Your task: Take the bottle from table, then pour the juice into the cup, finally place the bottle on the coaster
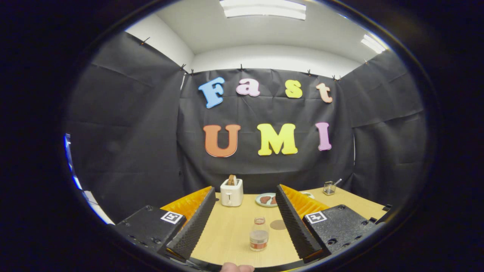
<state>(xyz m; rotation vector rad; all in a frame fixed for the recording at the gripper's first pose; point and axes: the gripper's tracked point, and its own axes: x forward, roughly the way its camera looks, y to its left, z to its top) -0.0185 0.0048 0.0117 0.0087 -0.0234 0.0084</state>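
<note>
We see the gripper with its fingers spread wide, nothing between the pads, held low over the table and aimed straight down its length. The wide spread makes sense to us as a setup for the first step — taking the bottle. The bottle stands upright on the table, in the gap between the two fingers and nearer the right one, not touching either. It looks like a small clear bottle with a dark band at its base and some liquid inside; its cap we cannot make out.

Just beyond the bottle, beside the right finger, lies a flat brownish round patch — we take it for the coaster, placed near so the last step is short. The cup we cannot pick out with certainty; a pale rim shows just past the right finger's top, too hidden to call.

Farther back stand a white toaster with bread in its slot, a plate with brown food, and a small glass holder near the far corner. A fingertip shows at the near edge.

Bottle untouched, task at its start.
</note>
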